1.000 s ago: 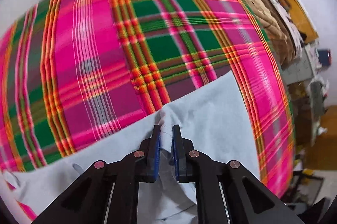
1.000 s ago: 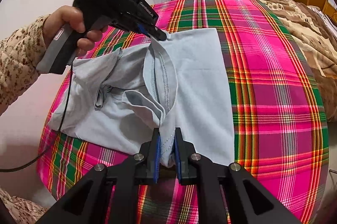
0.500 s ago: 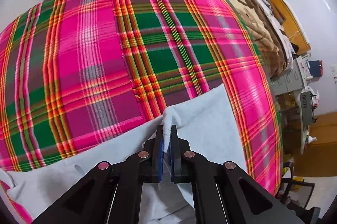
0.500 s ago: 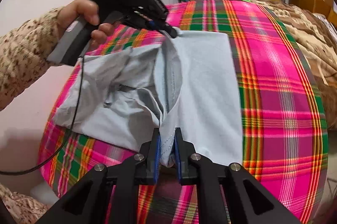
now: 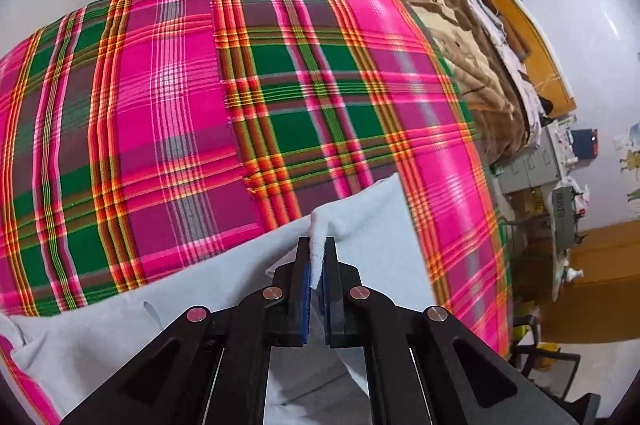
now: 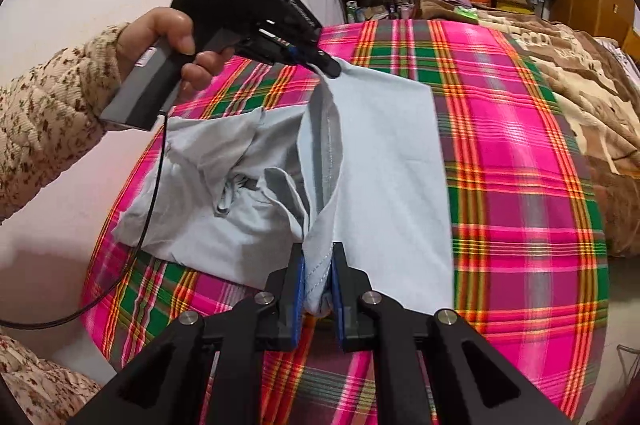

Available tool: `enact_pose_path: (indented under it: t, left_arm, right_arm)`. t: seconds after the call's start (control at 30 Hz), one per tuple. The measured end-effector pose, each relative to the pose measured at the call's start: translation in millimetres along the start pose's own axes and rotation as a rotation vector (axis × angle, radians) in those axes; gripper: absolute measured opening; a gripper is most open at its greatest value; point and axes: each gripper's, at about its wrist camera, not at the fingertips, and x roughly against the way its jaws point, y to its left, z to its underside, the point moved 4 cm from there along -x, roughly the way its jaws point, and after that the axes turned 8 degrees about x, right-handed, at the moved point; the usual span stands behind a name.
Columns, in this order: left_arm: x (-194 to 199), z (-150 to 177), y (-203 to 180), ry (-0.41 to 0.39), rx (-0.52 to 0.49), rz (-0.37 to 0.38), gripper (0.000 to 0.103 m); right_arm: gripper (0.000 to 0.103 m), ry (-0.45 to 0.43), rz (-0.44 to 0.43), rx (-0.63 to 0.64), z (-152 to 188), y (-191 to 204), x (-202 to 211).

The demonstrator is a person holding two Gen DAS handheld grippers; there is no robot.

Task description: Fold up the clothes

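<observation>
cluttered bedroom, pink-green plaid bedspread [image 6: 520,153] carrying a pale blue cotton t-shirt [image 6: 384,161], half bunched. left gripper [image 5: 317,267] and right gripper [image 6: 318,279] each clamp the stitched hem, lifted. looks light, limp, non-slippery; hem corners grip best.

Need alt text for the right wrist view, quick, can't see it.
Right tongs pinch the near hem of a pale blue cotton garment on a pink-and-green plaid bedcover; left tongs, held by a hand, pinch its far edge.
</observation>
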Motion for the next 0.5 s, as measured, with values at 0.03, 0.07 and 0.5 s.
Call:
enact_pose_path:
  t: [0.03, 0.07, 0.5]
  left_arm:
    - [2.2, -0.3, -2.2, -0.007, -0.002, 0.006, 0.004]
    - [3.5, -0.4, -2.6, -0.013, -0.004, -0.002, 0.005]
    - [-2.2, -1.4, 5.8, -0.020, -0.002, -0.059, 0.005]
  right_arm:
    - [0.013, -0.003, 0.008, -0.004, -0.6, -2.6, 2.3]
    - [0.013, -0.005, 0.011, -0.009, -0.4, -4.1, 3.9]
    - [0.013, 0.038, -0.022, 0.063, -0.1, 18.6, -11.8]
